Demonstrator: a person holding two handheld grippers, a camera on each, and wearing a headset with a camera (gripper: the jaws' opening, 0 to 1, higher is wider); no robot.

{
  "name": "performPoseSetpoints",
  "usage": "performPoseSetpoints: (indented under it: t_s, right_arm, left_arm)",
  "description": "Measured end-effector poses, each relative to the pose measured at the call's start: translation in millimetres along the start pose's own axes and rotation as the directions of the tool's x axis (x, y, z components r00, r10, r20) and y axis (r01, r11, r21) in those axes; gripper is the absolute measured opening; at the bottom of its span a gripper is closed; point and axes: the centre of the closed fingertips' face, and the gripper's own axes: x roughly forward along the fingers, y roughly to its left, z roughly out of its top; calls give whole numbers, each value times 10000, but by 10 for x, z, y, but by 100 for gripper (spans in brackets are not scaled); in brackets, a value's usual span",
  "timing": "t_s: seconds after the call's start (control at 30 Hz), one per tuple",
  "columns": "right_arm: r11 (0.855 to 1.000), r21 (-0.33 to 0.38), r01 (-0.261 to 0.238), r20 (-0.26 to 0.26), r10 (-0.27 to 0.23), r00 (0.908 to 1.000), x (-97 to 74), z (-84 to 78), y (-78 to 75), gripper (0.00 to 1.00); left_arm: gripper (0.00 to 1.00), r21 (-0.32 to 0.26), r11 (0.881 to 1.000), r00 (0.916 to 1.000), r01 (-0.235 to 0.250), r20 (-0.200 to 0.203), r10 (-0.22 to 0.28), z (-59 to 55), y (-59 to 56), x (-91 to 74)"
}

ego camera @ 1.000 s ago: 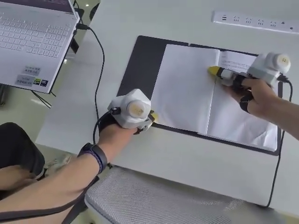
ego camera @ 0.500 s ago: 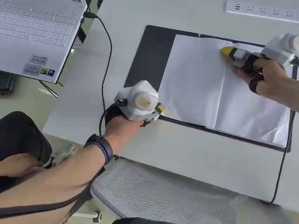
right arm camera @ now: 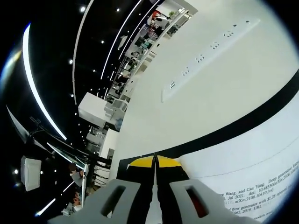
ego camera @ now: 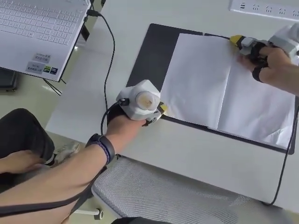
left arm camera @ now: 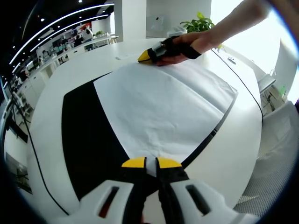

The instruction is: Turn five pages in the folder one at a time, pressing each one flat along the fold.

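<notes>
- Print on the right page (right arm camera: 261, 186), read in the right gripper view: "Wang, and Can Yang", "Jul 2021", "arXiv:2106.10410", "URL". The rest is too small or cut off.
- Laptop (ego camera: 37, 28): two stickers on the palm rest, text too small to read.
- No readable brand on the grippers, the folder or the power strip.
- Counts: one folder, two page faces showing, two grippers, one laptop, one power strip, one chair.
- Folder (ego camera: 147, 56): black, lying open and flat on the white table (ego camera: 187, 154). Its bare cover shows to the left of the sheets.
- Left page (ego camera: 198, 79): blank side up, lying flat. The fold (ego camera: 225, 88) runs between it and the right page.
- Right gripper (ego camera: 236, 39): yellow tips pressed together, nothing between them. They sit at the far end of the fold, on the paper's top edge.
- Left gripper (left arm camera: 151, 162): tips almost together with a thin slit. They are at the near corner of the left page; cannot tell whether paper sits in the slit.
- Power strip (ego camera: 261, 8): white, on the table beyond the folder, apart from it.
- Black cable (ego camera: 111, 51): runs from the laptop down past the folder's left side toward the left gripper.
- Grey mesh chair (ego camera: 163, 196): at the table's near edge.
- Dark wristband (ego camera: 100, 144) on the arm holding the left gripper.
</notes>
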Motion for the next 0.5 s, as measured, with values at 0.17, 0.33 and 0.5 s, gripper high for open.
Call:
performPoseSetpoints:
  t_s: [0.17,0.33,0.5]
  right_arm:
    - [9983,-515,-291,-663,257,9975,-58,-139,37,0]
    - [9926,-941,-762,-1107,656,9917,-200,-355,114,0]
    - [9891,-811,-1227,-1072,1137,9877,-326,-513,169,0]
  left_arm:
    - [6,-50,10000,10000,-3,29,3,1,11,7]
    - [3,-125,9999,10000,-27,68,28,-11,56,43]
    - [3,-113,9999,10000,1,24,0,-2,55,28]
